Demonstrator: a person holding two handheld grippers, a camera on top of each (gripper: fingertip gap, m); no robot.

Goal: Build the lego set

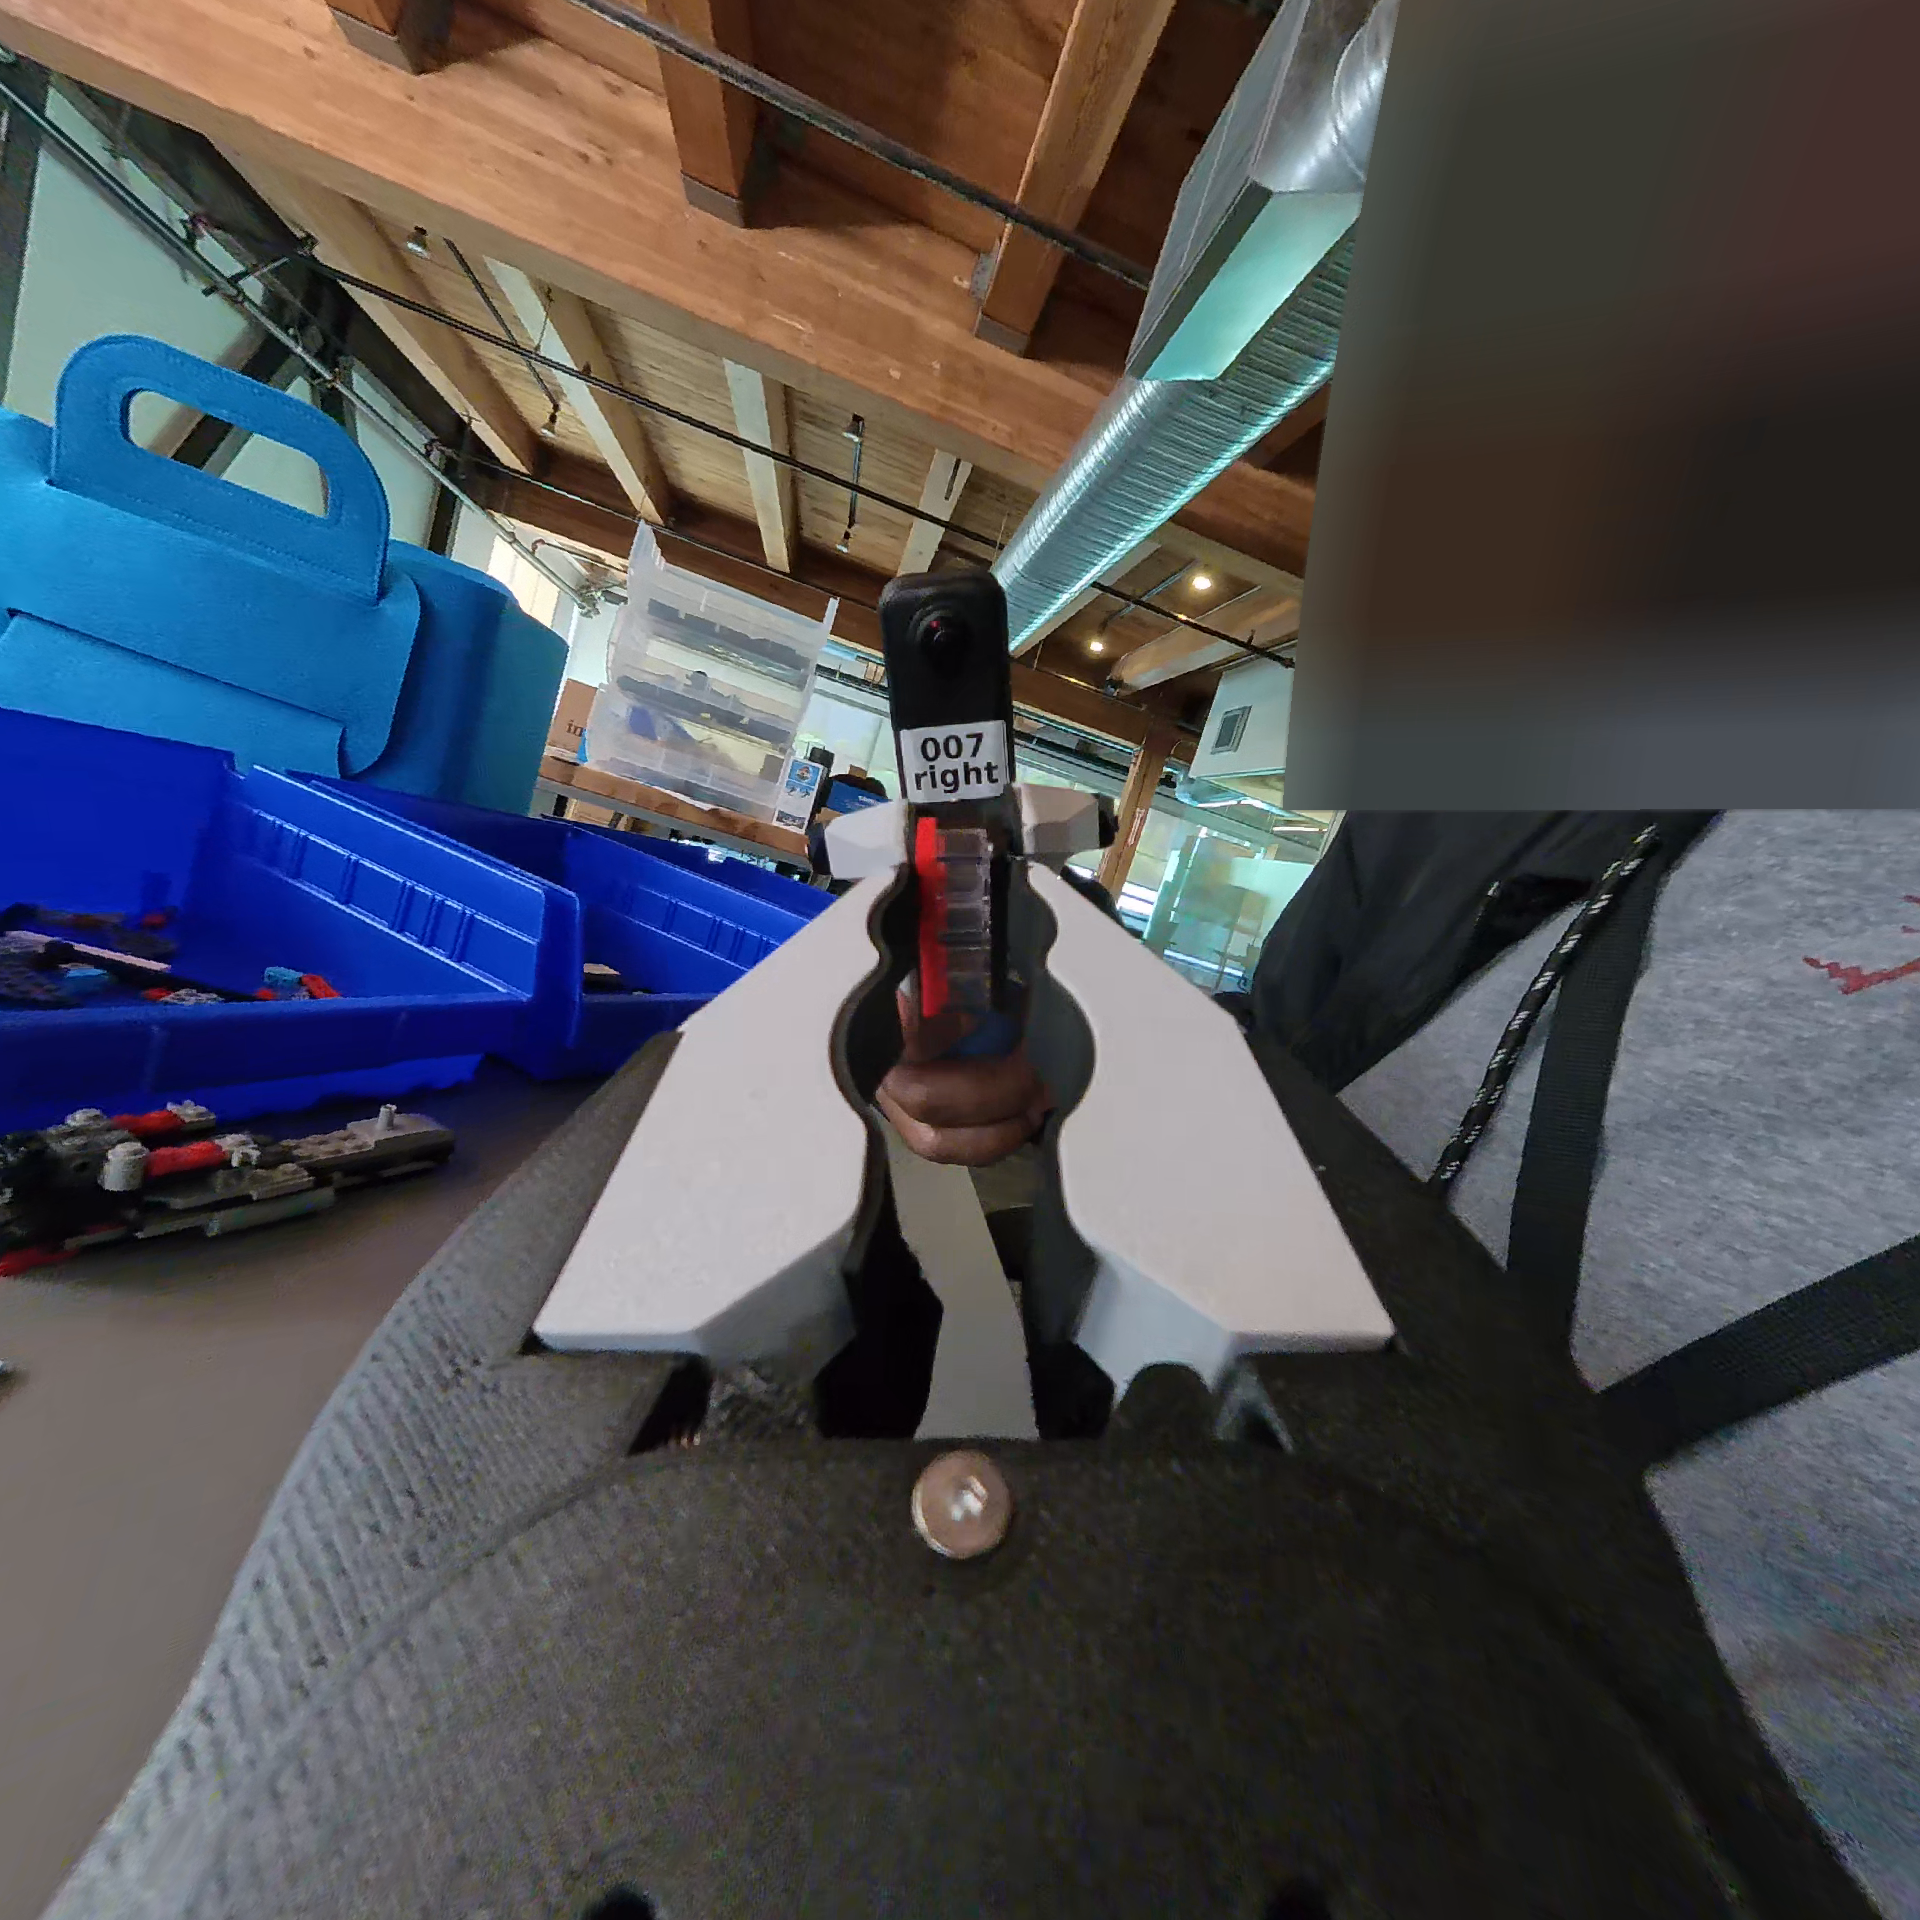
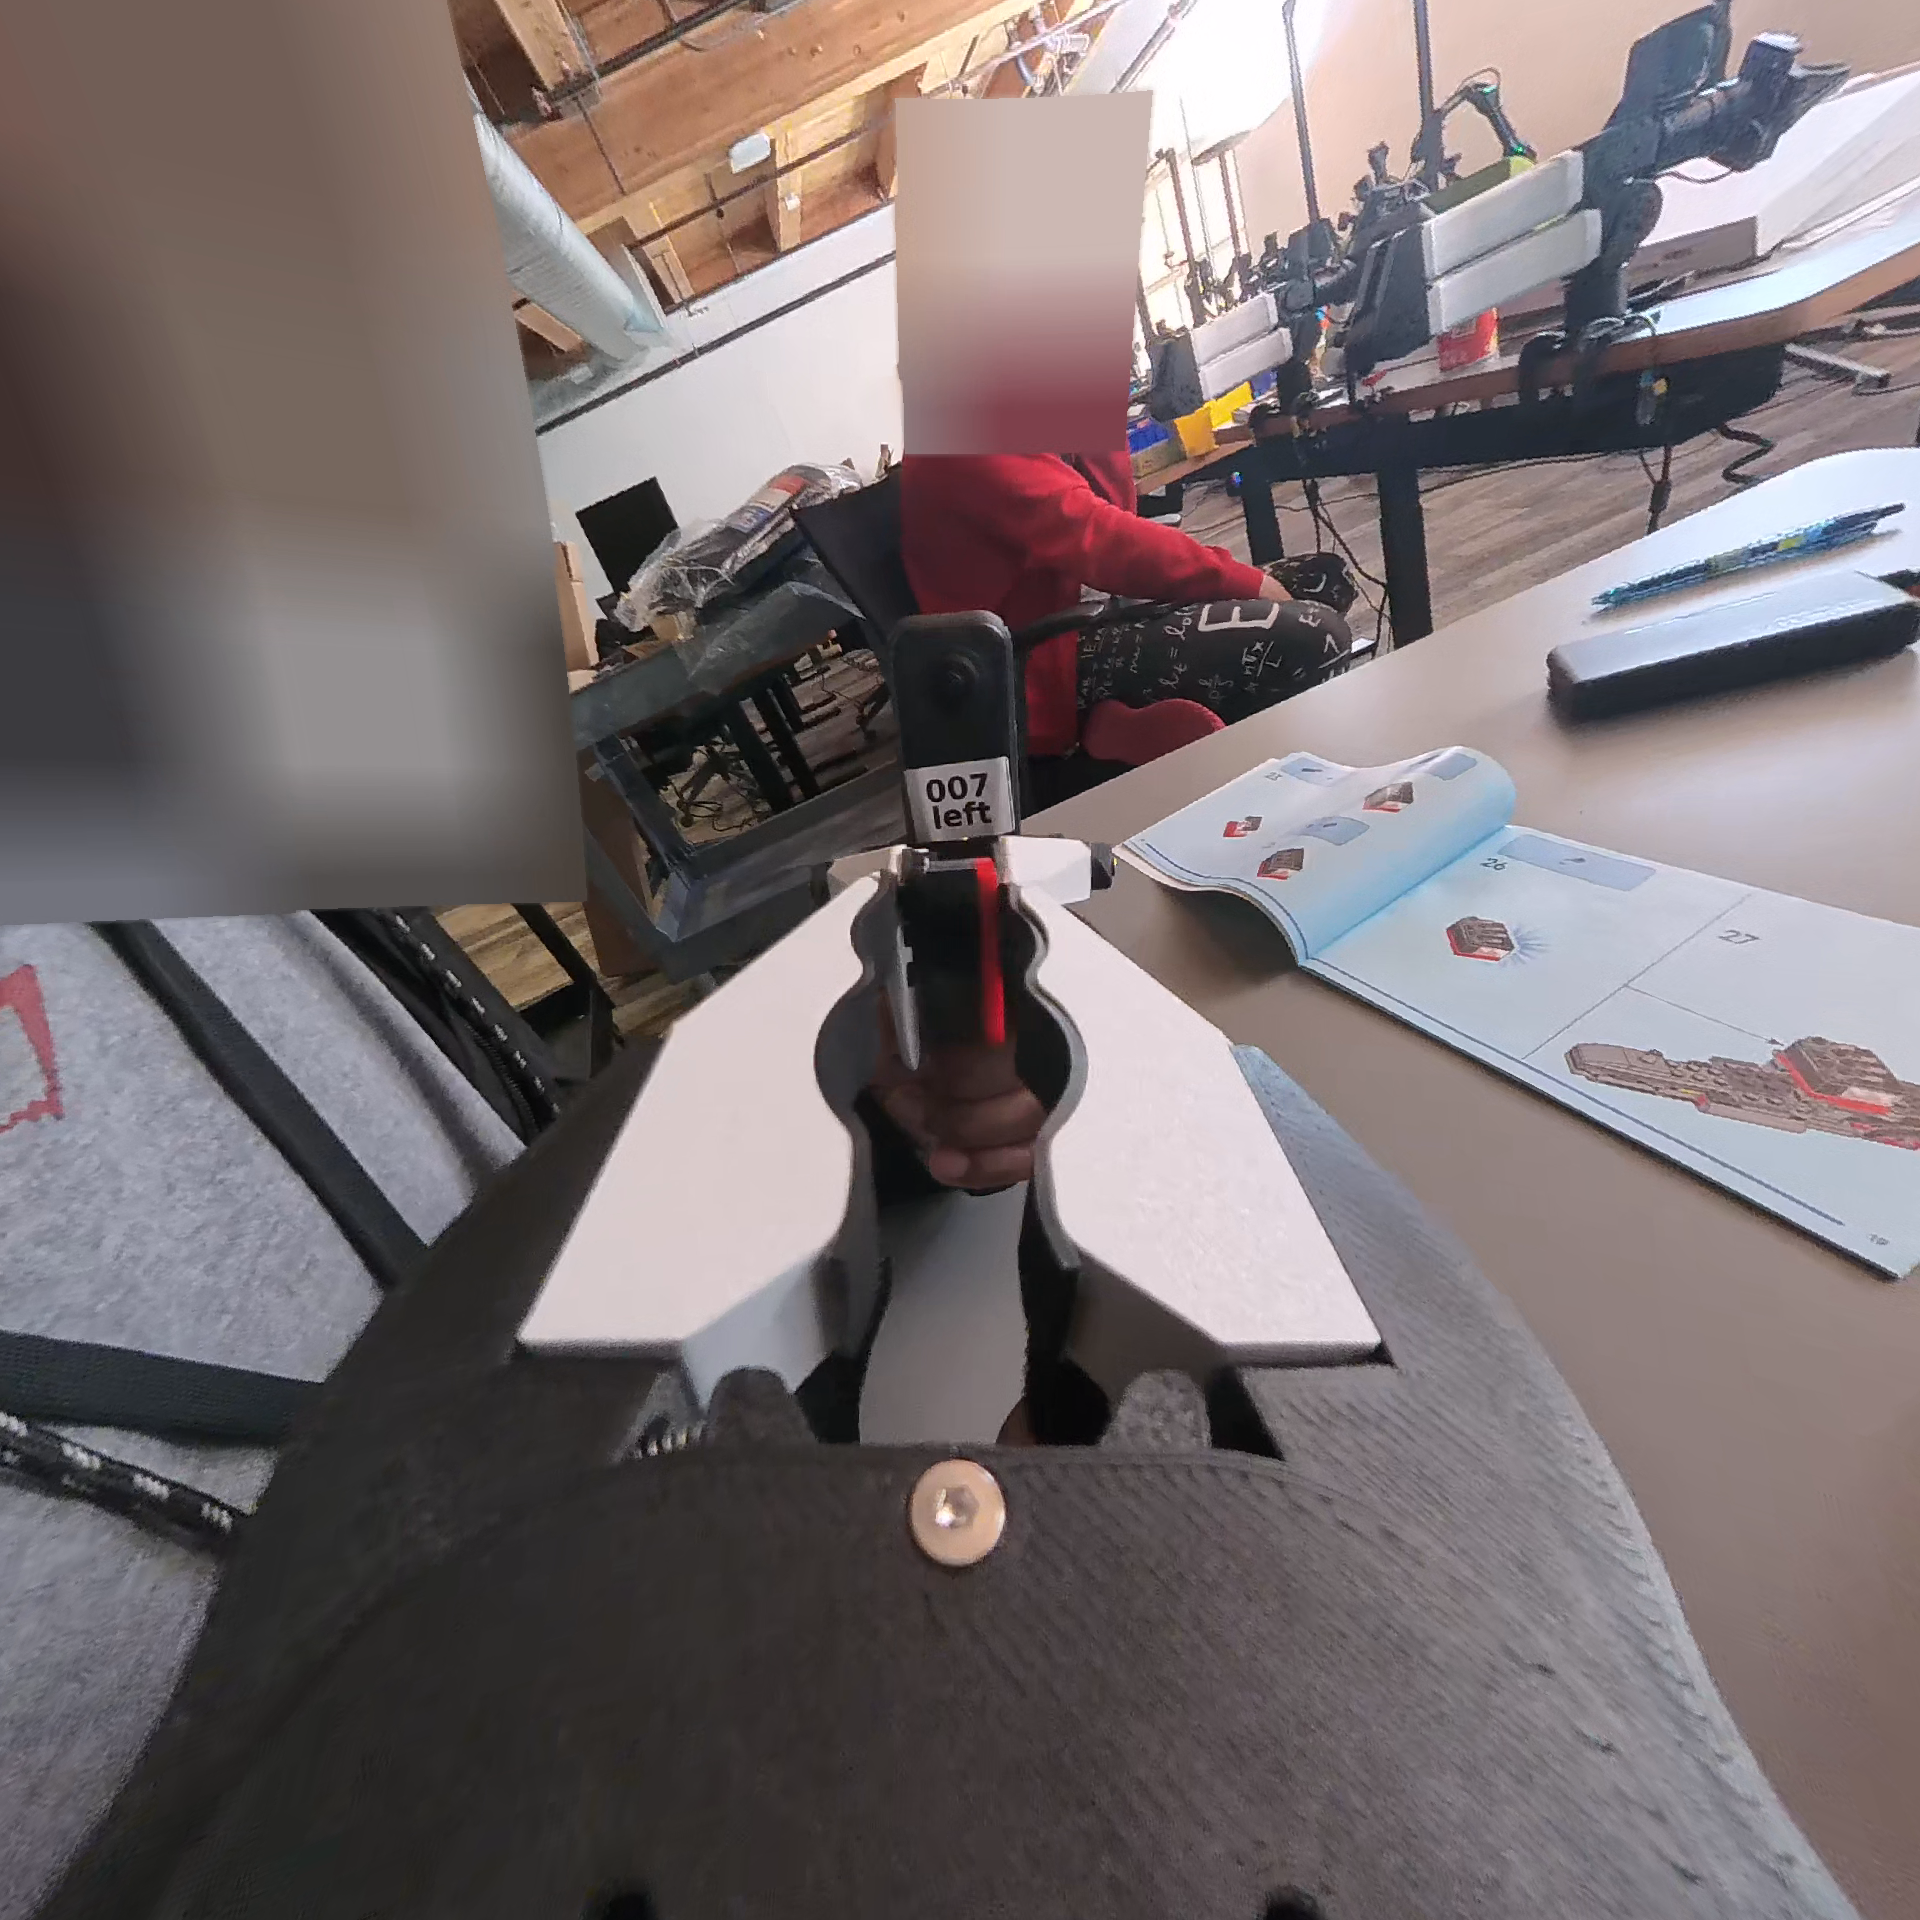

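My two grippers face each other tip to tip above the table edge. My left gripper [image 1: 961, 878] has its white fingers closed around a small black and grey lego sub-assembly with a red edge [image 1: 951, 935]. My right gripper [image 2: 948, 888] closes on the same sub-assembly [image 2: 951, 956] from the other side. Each view shows the other gripper's camera [image 1: 940, 644] [image 2: 951, 686] and a hand behind the piece. A long grey, black and red partial build [image 1: 208, 1164] lies on the table at the left.
Blue bins with loose pieces [image 1: 312, 935] and a blue felt case [image 1: 208, 582] stand behind the build. An open instruction booklet [image 2: 1558, 987] and a black case [image 2: 1725, 644] lie on the brown table [image 2: 1351, 1403]. The operator's grey sweatshirt [image 1: 1766, 1143] is close by. A person in red [image 2: 1018, 540] sits far off. Less than 4 cm separates the two grippers' tips.
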